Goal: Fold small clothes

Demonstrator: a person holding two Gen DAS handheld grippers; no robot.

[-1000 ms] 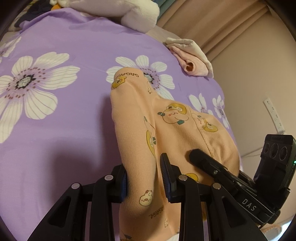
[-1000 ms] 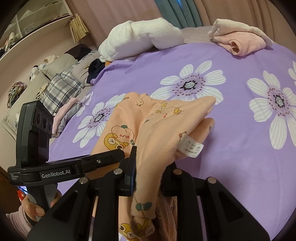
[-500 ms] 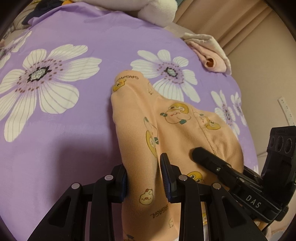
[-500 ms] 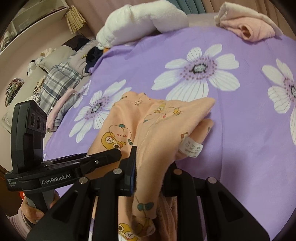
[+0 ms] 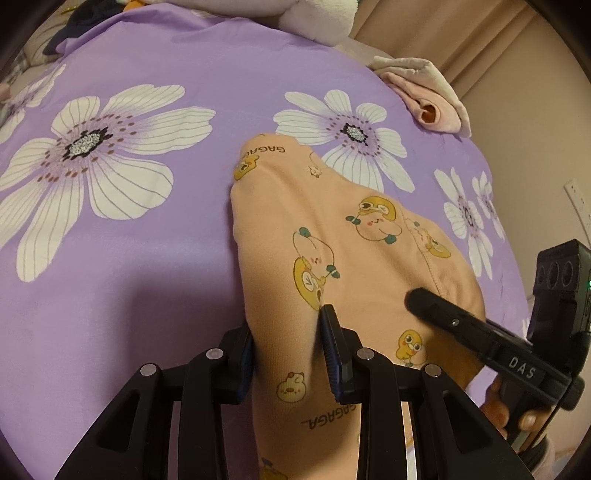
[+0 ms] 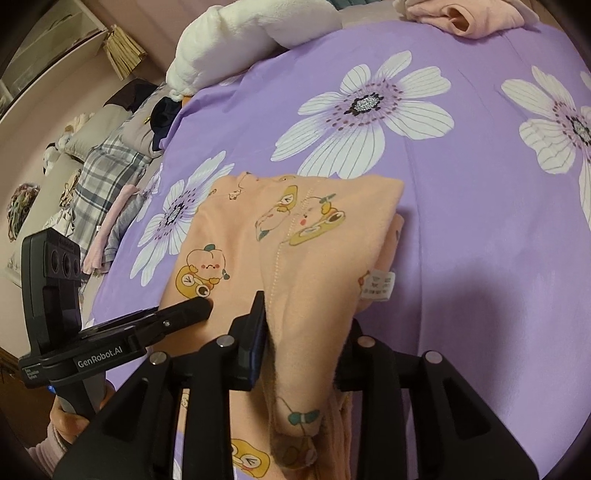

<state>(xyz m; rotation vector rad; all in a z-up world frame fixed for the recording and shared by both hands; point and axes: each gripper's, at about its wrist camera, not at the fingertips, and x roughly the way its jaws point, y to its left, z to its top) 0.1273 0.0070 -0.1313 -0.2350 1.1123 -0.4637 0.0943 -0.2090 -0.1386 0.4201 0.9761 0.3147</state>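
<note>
Both pinching the peach garment [image 5: 332, 236]: left gripper [image 5: 286, 345] and right gripper [image 6: 301, 332], cloth draped mid-bedspread [image 5: 147, 258], toward its near edge. Risk of uneven release skewing the fold, layers slipping apart.

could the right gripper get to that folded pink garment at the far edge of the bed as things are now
Probably not yet: the right gripper is shut on the orange garment. The purple bedspread toward the pink garment looks free, so it would need to let go first.

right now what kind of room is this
Most likely a bedroom: the peach garment lies on a bed with a purple flowered sheet, a white pillow at its head and curtains behind.
</note>
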